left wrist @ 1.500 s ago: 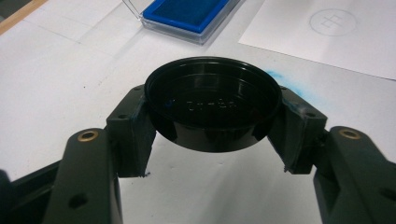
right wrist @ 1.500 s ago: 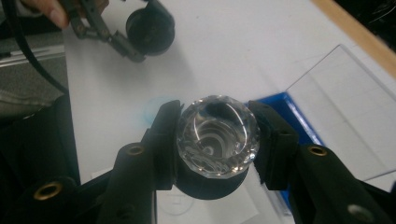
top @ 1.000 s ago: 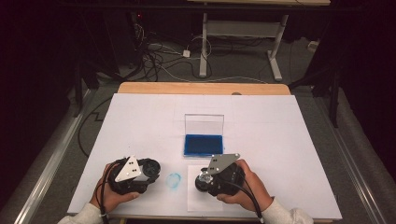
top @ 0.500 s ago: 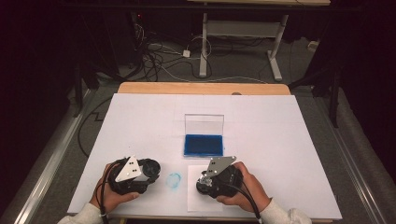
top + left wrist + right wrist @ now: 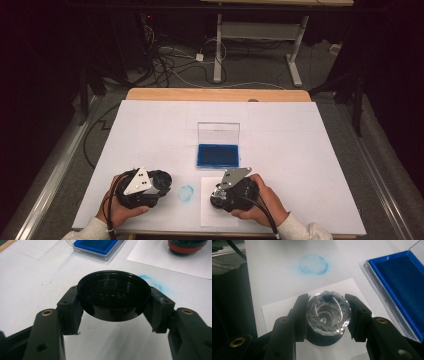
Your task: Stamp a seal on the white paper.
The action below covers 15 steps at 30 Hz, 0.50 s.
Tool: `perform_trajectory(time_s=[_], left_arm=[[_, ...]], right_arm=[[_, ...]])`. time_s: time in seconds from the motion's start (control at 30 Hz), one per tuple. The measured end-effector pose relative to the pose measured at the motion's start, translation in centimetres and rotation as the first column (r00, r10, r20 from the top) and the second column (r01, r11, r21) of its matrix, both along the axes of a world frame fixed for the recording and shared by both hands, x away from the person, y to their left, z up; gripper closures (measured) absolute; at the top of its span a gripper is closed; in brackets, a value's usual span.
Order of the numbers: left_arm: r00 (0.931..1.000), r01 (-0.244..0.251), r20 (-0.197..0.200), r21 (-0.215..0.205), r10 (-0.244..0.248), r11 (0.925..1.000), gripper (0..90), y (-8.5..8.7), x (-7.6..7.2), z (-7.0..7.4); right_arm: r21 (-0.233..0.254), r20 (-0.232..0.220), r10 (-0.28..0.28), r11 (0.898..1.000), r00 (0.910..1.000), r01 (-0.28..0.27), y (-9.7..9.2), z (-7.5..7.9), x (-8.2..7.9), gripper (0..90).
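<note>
The left gripper [image 5: 165, 184] is clamping a round black plastic cap [image 5: 113, 295] between its two pads, which are pressing on the cap's opposite sides; the cap is lying flat with its hollow side facing up, its axis standing roughly upright above the white table cover [image 5: 300, 145]. Raised lettering is showing on the cap's inner floor in the left gripper view, but it is too faint to read, and a small blue dot is sitting near the left inner rim. The right gripper [image 5: 327, 316] is holding a faceted clear crystal-like knob [image 5: 329, 315] on a round black base, the jaws closed against the knob's two sides; the piece is standing upright on a white sheet of paper [image 5: 279, 308] with its long axis vertical and the knob on top. In the left gripper view its lower part is appearing black with a red band [image 5: 186, 247] around the bottom. A smudged round blue ink print [image 5: 186, 193] is lying on the table cover between the two grippers, just left of the paper. Beyond the paper, a blue ink pad in a clear plastic case [image 5: 218, 154] is sitting with its transparent lid [image 5: 218, 133] standing open and upright at the far side; a small pale mark near the pad's corner in the right gripper view is looking like the figure 3.
</note>
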<state>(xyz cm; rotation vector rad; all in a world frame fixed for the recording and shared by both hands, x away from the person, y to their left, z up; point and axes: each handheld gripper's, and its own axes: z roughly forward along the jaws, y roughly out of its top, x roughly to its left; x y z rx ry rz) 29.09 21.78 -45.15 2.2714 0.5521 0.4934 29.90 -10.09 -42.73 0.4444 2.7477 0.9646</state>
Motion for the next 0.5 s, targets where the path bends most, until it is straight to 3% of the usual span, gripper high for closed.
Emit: perform_trajectory(time_s=[0.5], left_arm=[[1.0000, 0.003, -0.002, 0.006, -0.003, 1.0000, 36.7, -0.05, -0.01, -0.04]], right_arm=[[-0.016, -0.002, 0.008, 1.000, 1.0000, -0.008, 0.13, -0.74, 0.13, 56.9]])
